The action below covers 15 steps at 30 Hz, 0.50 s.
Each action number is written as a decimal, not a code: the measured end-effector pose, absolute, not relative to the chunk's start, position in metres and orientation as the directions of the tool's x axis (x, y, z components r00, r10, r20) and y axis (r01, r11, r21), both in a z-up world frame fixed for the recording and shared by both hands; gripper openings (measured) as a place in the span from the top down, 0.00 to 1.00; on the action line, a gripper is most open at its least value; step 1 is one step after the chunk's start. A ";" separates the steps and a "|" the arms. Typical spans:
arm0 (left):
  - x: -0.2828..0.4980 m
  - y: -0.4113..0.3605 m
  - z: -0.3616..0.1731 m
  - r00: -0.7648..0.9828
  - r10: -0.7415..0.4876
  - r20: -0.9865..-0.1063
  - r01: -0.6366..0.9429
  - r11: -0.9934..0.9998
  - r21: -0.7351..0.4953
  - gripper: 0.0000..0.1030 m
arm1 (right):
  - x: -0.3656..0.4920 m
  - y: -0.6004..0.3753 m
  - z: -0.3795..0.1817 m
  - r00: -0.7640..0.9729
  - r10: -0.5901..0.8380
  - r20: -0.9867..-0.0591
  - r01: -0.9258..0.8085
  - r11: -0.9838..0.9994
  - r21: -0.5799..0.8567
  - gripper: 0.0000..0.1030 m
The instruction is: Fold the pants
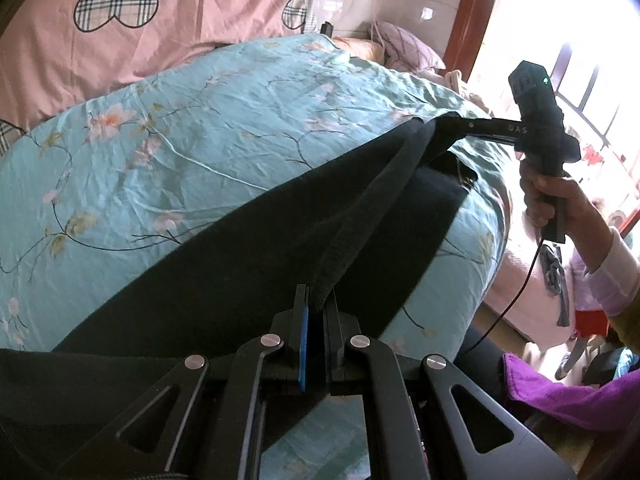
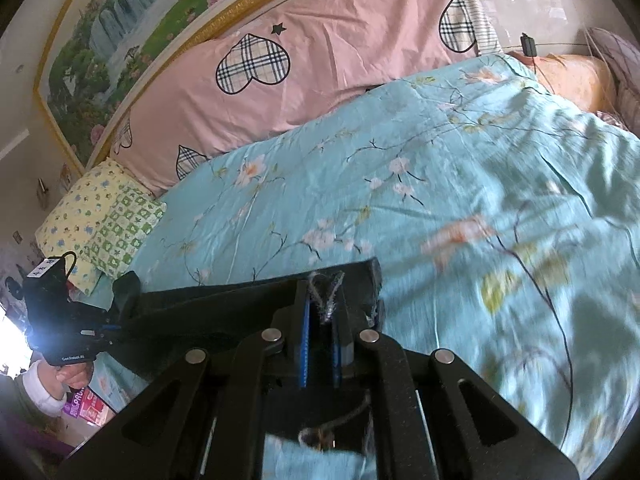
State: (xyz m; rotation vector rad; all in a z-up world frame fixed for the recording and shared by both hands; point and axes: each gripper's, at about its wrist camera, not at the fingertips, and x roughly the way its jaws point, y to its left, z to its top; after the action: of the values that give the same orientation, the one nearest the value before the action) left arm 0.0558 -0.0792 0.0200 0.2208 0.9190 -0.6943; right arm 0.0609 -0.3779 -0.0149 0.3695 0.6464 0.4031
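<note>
Pants [image 1: 224, 264] are lying dark across the near edge of the blue floral quilt [image 1: 168, 136], and we are gripping them twice: left gripper [image 1: 318, 300] clenched on a fabric fold, right gripper [image 2: 322, 312] clamped on the frayed hem (pink pillow [image 2: 320, 64] behind).

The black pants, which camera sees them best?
The left wrist view. There the black pants stretch across the blue quilt, from the left gripper to the right gripper. The right wrist view shows only a dark strip.
</note>
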 end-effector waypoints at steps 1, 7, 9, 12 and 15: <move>0.054 -0.080 0.018 0.409 -0.456 -0.790 0.638 0.762 -0.110 0.96 | 0.057 -0.378 -0.018 0.729 0.462 -0.505 -0.235 0.862 0.450 0.91; 0.049 -0.081 0.003 0.399 -0.452 -0.798 0.642 0.759 -0.109 0.96 | 0.038 -0.380 -0.033 0.728 0.443 -0.523 -0.203 0.868 0.453 0.91; 0.048 -0.081 -0.002 0.397 -0.443 -0.804 0.644 0.759 -0.100 0.96 | 0.033 -0.380 -0.038 0.728 0.436 -0.529 -0.197 0.872 0.448 0.91; 0.049 -0.085 -0.014 0.386 -0.425 -0.819 0.645 0.759 -0.089 0.94 | 0.029 -0.375 -0.039 0.730 0.415 -0.544 -0.193 0.888 0.418 0.92; 0.051 -0.088 -0.022 0.370 -0.409 -0.834 0.634 0.767 -0.095 0.83 | 0.030 -0.372 -0.044 0.720 0.387 -0.577 -0.183 0.907 0.380 0.92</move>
State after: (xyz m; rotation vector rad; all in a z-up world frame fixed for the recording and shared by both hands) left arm 0.0507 -0.0877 -0.0224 0.2600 0.9843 -0.6789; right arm 0.0298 -0.3724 -0.0442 0.3079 0.7010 0.3202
